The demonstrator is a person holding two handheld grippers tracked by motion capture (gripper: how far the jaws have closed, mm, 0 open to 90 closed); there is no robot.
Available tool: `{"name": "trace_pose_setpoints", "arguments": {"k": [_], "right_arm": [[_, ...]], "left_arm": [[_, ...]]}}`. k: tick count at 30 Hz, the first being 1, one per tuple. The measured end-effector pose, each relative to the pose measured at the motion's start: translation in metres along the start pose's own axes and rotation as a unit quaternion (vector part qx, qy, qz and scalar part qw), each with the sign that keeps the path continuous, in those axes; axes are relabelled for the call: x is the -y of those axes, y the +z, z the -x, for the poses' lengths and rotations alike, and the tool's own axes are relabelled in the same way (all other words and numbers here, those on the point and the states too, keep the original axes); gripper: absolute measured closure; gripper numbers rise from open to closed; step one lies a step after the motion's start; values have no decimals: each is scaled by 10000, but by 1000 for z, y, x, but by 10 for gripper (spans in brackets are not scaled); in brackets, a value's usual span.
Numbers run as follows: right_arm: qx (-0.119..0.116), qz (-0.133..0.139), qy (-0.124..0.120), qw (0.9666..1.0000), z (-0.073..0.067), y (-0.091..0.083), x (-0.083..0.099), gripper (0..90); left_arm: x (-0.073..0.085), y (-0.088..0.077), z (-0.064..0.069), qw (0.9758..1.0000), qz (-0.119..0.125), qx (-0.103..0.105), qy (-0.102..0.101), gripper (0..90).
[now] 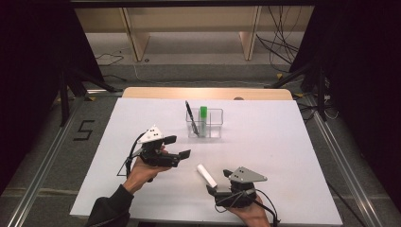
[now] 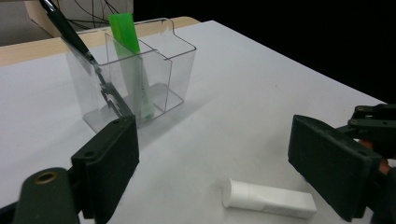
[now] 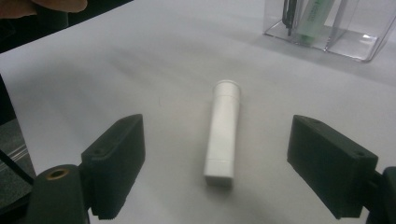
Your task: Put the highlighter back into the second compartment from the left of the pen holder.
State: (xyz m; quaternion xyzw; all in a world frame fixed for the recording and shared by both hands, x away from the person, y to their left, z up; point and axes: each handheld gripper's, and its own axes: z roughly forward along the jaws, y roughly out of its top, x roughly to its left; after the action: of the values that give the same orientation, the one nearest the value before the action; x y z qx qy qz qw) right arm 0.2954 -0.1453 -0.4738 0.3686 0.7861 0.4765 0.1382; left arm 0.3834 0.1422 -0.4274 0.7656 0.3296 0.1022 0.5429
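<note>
Nearest the table's front edge, the right gripper (image 1: 217,182) sits low over the white table (image 1: 265,142) with its jaws spread wide and nothing between them. Just ahead of it the white tube (image 3: 222,133) lies flat on the surface, a little right of the middle and close to the front edge, touching neither jaw. Its long axis runs from near-right to far-left across the table: the round capped end points toward the far-left, the squared flat end toward the right gripper. Faint grey print runs along its side, too small to read. Left of the tube, the left gripper (image 1: 178,146) is held above the surface, jaws likewise released and empty, pointing toward the right edge. Farther back, near the middle of the table, stands a clear organizer (image 1: 211,124) with divided compartments. A black pen (image 2: 70,32) leans in its left compartment, and a green marker (image 2: 128,51) stands beside it; the marker's label cannot be read.
</note>
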Motion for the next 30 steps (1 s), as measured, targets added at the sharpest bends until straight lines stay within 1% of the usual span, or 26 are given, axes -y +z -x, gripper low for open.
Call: {"name": "trace_pose_setpoints", "arguments": {"k": [3, 5, 9, 11, 12, 14, 17, 24, 26, 30], "right_arm": [[30, -35, 2, 10000, -1, 2, 0, 199], [29, -54, -6, 10000, -2, 2, 0, 198], [73, -108, -106, 9999, -5, 4, 0, 199], [70, -133, -87, 9998, -6, 6, 0, 199], [80, -148, -89, 9998, -6, 7, -1, 199], [67, -166, -106, 9998, -7, 8, -1, 199], [81, -178, -95, 9998, -6, 9, -2, 199], [88, -207, -36, 9997, -4, 8, -4, 201], [90, -237, -9, 9997, -3, 8, -5, 202], [91, -277, 17, 9996, -2, 9, -5, 203]], "left_arm": [[6, -3, 1, 10000, -13, -21, 8, 160], [10, -6, 0, 10000, 2, -69, -32, 160], [17, -11, -2, 9997, 66, -85, -224, 161], [20, -12, -1, 9997, 60, -109, -213, 161], [22, -13, -2, 9998, 60, -122, -164, 161], [27, -14, -3, 9998, 7, -181, -127, 161], [32, -16, -6, 9996, -16, -192, -226, 160], [38, -25, -4, 9996, 75, -172, -198, 160], [41, -26, -5, 9995, 72, -186, -259, 160], [47, -27, -5, 9995, -6, -229, -223, 160]]}}
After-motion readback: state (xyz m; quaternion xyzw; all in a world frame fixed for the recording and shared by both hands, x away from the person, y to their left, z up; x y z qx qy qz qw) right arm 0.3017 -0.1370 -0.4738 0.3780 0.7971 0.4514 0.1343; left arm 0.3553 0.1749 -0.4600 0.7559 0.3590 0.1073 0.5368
